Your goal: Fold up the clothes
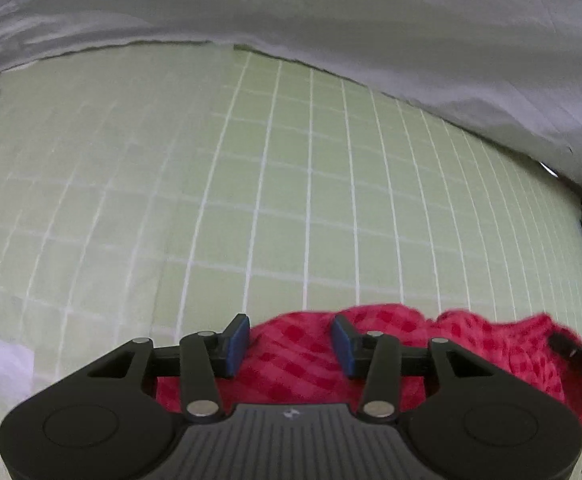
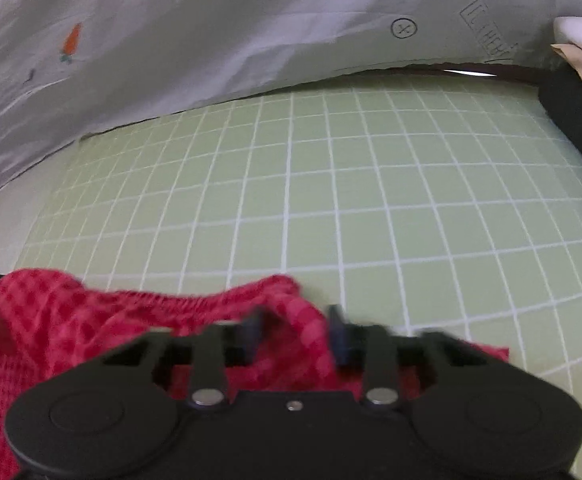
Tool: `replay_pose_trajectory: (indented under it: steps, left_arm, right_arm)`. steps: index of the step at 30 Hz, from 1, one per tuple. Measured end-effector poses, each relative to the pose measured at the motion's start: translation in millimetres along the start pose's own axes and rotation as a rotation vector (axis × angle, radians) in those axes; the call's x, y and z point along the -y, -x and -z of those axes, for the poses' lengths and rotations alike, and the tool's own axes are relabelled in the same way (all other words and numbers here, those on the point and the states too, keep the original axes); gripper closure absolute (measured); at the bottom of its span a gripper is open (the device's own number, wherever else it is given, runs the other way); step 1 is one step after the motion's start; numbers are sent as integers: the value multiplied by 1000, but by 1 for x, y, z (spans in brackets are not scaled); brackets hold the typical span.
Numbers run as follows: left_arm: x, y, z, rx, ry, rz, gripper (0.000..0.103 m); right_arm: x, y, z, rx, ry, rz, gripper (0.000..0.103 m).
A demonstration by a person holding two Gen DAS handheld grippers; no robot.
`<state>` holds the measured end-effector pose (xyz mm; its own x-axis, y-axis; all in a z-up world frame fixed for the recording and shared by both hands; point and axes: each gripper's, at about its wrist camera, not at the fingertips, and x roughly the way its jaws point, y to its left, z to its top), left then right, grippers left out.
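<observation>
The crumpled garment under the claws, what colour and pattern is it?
Red knit garment with a darker red small check pattern, clearest in the left wrist view.

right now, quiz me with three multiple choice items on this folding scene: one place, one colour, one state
1. Where does the red checked garment lie?
A. on the grey sheet
B. on the green mat, at its near edge
C. on a hanger

2. What colour are the mat's grid lines?
A. black
B. red
C. white

3. How do the left gripper jaws stand?
A. apart, over the red cloth
B. shut on a black sock
C. out of view

Answers: 1 B, the mat's grid runs right up to the cloth's edge; 2 C, pale lines cross the green; 3 A, red cloth shows in the gap between the blue pads.
</observation>
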<state>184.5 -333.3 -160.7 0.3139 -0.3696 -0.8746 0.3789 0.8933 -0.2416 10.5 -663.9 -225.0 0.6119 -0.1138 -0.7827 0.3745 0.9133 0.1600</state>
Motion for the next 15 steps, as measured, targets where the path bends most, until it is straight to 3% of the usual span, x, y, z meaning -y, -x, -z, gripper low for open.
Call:
replay_pose_trajectory:
  steps: [5, 8, 12, 15]
  left_arm:
    - [2, 16, 28, -6, -46, 5, 59]
    - [9, 18, 46, -43, -101, -1, 60]
    - [19, 19, 69, -81, -175, -23, 60]
    - [21, 29, 65, -56, -160, -2, 60]
  right_arm:
    - [-10, 45, 22, 127, 44, 66, 101]
    - [-10, 60, 35, 112, 37, 76, 101]
    - [-6, 55, 58, 25, 65, 121, 101]
    - [-6, 53, 65, 5, 53, 123, 100]
